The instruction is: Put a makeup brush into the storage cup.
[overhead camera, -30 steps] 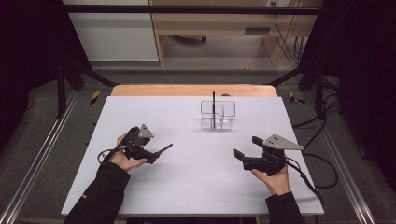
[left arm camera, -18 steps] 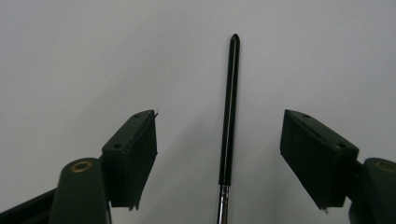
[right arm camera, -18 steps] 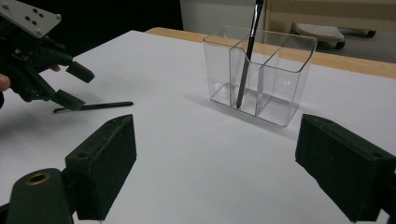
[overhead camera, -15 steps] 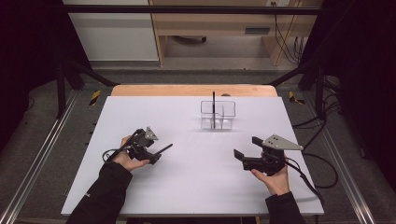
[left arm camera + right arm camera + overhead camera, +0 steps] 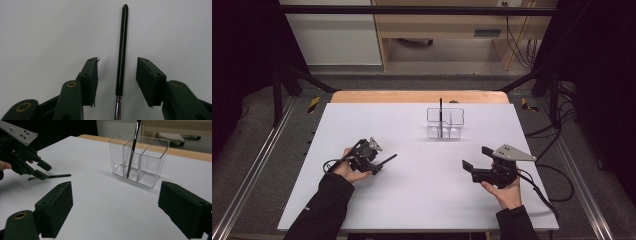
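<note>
Black and slim, one brush already stands upright in the clear divided holder at the far middle of the white bench; a second brush lies flat between the jaws of the left claw, which have just been closing but do not yet press it; lifting and dropping it in remain; the right claw waits wide open, empty.

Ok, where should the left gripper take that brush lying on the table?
On the black handle, above the metal ferrule, from straight above. It lies flat and thin between the left gripper pads, which have just been closing without touching it yet.
</note>
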The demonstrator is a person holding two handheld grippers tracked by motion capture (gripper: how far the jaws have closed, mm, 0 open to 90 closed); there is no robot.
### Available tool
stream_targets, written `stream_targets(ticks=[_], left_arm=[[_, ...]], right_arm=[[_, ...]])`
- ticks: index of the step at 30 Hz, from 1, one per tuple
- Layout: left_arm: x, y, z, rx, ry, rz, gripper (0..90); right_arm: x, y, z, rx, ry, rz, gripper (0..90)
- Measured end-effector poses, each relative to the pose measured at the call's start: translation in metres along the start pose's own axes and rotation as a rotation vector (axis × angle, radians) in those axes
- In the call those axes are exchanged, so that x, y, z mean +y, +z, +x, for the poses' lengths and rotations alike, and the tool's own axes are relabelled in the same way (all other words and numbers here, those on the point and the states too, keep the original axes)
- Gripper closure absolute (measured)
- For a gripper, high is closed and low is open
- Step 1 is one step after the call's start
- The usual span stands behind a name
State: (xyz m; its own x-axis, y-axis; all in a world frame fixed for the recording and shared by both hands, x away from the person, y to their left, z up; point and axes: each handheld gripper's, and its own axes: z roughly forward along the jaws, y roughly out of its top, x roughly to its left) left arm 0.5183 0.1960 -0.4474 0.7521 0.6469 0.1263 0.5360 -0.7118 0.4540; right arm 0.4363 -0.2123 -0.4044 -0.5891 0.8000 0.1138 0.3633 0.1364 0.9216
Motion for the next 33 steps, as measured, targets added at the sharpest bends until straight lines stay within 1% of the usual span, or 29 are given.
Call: stream_targets(ticks=[2,13,17,21,26,29,33], left_arm=[[0.0001,0.0007,0.0003,-0.007,-0.001,0.009,55.2],[-0.0008,0.0034,0.0024,-0.031,-0.04,0.039,68.7],[-0.001,0.0037,0.0029,-0.044,-0.059,0.042,73.2],[-0.0009,0.0037,0.003,-0.054,-0.07,0.048,77.0],[-0.0005,0.0035,0.0028,-0.06,-0.088,0.055,81.1],[-0.0006,0.0033,0.0027,-0.064,-0.1,0.057,82.2],[-0.0004,0.0031,0.0018,-0.064,-0.104,0.06,82.7]], right_arm=[[0.0,0.0001,0.0001,0.0,0.0,0.001,12.7],[-0.0001,0.0001,0.0002,0.0,0.001,-0.001,12.7],[-0.0002,0.0001,0.0002,-0.001,0.0,-0.001,12.7],[-0.0002,0.0002,0.0002,0.0,-0.001,0.001,12.7],[-0.0003,0.0002,0.0002,0.0,0.0,0.0,12.7],[-0.0003,0.0002,0.0002,0.0,0.0,0.001,12.7],[-0.0004,0.0004,0.0003,0.0,-0.001,0.001,12.7]])
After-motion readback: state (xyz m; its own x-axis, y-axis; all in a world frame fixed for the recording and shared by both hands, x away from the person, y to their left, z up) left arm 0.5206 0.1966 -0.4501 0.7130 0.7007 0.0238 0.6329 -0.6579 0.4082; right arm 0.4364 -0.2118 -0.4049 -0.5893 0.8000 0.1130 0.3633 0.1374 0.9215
